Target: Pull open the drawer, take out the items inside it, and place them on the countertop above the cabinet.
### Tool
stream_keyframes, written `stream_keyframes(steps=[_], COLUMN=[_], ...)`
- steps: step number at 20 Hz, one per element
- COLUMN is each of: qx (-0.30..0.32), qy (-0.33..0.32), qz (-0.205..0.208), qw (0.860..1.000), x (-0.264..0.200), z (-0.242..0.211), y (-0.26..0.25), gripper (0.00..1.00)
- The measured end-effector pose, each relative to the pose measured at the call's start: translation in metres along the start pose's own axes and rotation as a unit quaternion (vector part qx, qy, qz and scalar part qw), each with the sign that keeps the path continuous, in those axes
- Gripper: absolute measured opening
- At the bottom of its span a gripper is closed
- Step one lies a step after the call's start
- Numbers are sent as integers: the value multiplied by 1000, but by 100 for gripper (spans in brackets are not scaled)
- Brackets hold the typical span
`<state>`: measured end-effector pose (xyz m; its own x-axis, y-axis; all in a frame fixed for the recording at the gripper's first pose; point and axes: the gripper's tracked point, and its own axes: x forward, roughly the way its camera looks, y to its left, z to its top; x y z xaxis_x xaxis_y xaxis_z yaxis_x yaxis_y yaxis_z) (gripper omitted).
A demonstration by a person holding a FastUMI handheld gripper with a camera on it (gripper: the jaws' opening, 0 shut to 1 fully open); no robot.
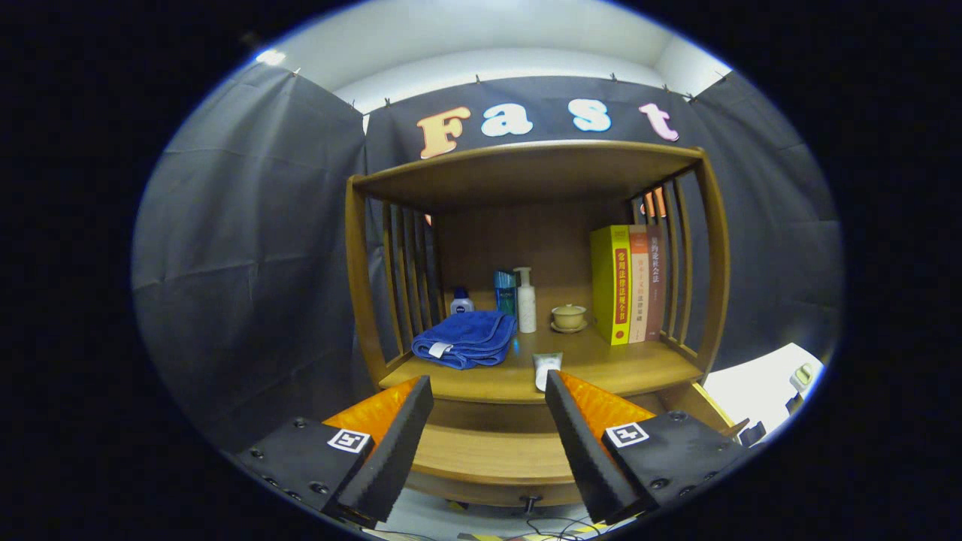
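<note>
The wooden cabinet has a countertop [601,368] under a slatted shelf frame. Below it the drawer [488,458] stands pulled out toward me, with its small knob [530,500] low on the front; I cannot see inside it. A white tube [546,368] lies at the countertop's front edge, just beyond the right fingertip. A folded blue towel [466,340] lies on the countertop to the left. My gripper [488,389] is open above the drawer, with nothing between its fingers.
At the back of the countertop stand a small blue-capped bottle [461,302], a teal bottle [506,291], a white pump bottle [525,300] and a lidded cup on a saucer [569,317]. Three books [630,284] stand upright at the right. A white surface [759,387] lies right of the cabinet.
</note>
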<state>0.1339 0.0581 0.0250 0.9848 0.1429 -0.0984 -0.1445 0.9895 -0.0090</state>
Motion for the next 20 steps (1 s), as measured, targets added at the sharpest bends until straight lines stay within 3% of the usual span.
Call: stream_keyframes(steps=[7, 20], qx=[-2, 25], qy=[-40, 2], qz=[-53, -67], qw=[998, 997], x=[-36, -26], z=[-52, -146], y=[-17, -45], gripper=[98, 98])
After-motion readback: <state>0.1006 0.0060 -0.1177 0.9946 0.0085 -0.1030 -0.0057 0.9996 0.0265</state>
